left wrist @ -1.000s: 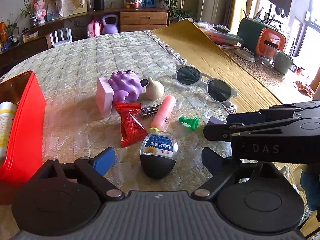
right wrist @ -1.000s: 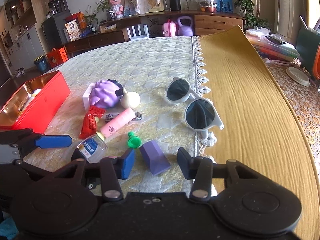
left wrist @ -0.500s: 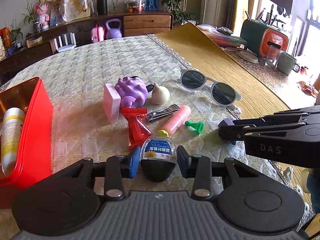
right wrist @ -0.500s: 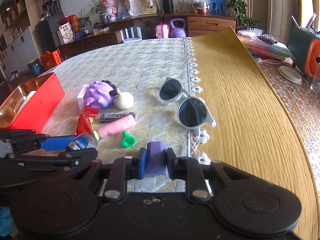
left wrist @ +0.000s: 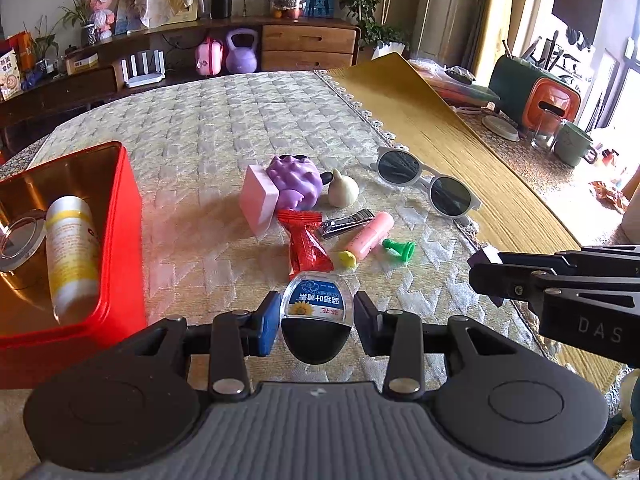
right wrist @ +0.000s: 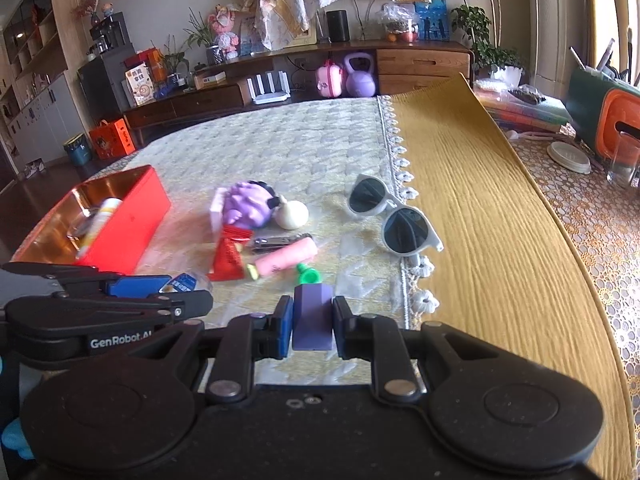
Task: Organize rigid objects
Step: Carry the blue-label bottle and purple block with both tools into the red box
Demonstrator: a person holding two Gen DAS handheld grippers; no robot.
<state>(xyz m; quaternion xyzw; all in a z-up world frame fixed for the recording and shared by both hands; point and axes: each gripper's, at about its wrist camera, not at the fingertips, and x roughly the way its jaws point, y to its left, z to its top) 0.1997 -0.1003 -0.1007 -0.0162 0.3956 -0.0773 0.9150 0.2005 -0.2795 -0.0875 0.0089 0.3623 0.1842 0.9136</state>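
— What in the red tin box [left wrist: 120,240]?

— A white and yellow bottle [left wrist: 72,252], lying on its side on the shiny gold bottom. A round clear ring [left wrist: 20,236] right beside it. No lid on top. Sitting at the left of the surface [left wrist: 200,140].

— And the left fingers [left wrist: 266,324]?

— Clenched on a little egg-shaped bottle [left wrist: 318,308]. See-through top, blue label, black bottom. Tipped down toward the surface, with the bottle just in front of the crinkly red packet [left wrist: 306,244].

— The right fingers [right wrist: 282,326]?

— Squeezed tight on a purple block [right wrist: 312,316], smooth with flat sides. Tipped down too, side by side with the left ones. Block close to the green peg [right wrist: 308,276].

— Anything else lying about?

— A small heap in the middle. Bumpy purple toy [left wrist: 294,182] leaning on a pink block [left wrist: 258,200]. Cream thing shaped like garlic [left wrist: 343,190]. Shiny metal nail clipper [left wrist: 346,224] next to a round pink tube [left wrist: 370,236]. White sunglasses [left wrist: 428,184] with dark round lenses, off to the right by the lacy edge.

— And under it all?

— Pale quilted cloth, bumpy. Plain yellow cloth [left wrist: 420,120] beside it.
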